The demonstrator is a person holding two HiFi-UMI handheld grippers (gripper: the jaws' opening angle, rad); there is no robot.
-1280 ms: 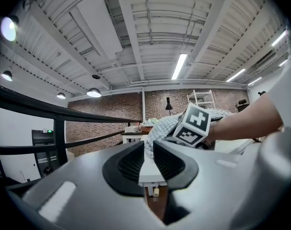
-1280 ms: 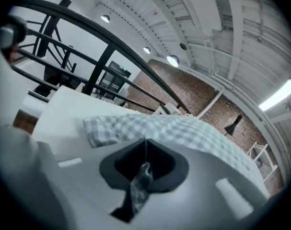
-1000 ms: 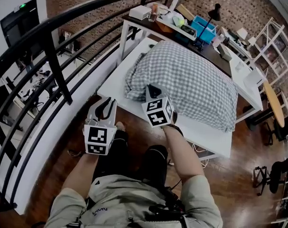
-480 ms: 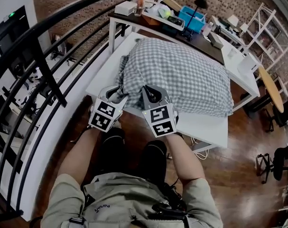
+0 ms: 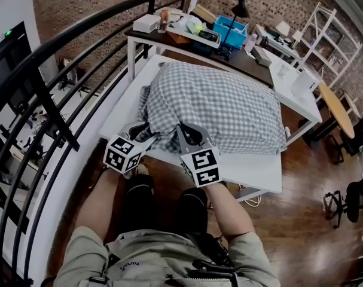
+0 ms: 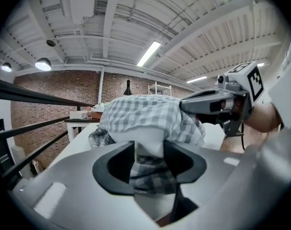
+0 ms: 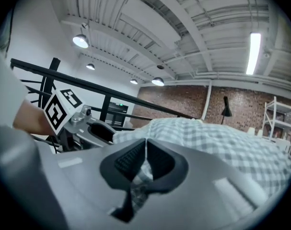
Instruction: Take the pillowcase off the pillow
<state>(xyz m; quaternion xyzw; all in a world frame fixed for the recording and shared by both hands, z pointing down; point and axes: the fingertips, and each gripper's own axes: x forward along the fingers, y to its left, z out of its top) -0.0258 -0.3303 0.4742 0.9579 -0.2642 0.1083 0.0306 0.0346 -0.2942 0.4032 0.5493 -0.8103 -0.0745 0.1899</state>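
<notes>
**A:** Your right tongs (image 5: 190,135) are clamped tight on a fold of the checked pillowcase (image 5: 229,103) at its near edge. The jaws meet with only cloth pinched between them.

**B:** Your left tongs (image 5: 146,131) sit just beside the right ones, on their left, at the same end of the pillowcase. Their jaws stand apart and are opening. Checked cloth and a white corner of the pillow (image 6: 150,137) lie between them, but from what shows, the pads are not pressing on either.

**A:** The pillow lies ahead of both your tongs, stretching away from them on the white counter (image 5: 253,173). It is inside its case except for that white corner at your left jaws.

**B:** Past the end of the pillow farthest from your tongs stands a dark counter (image 5: 244,66). It carries a blue bin (image 5: 229,27) and a black lamp (image 5: 240,8), both well apart from your tongs.
</notes>
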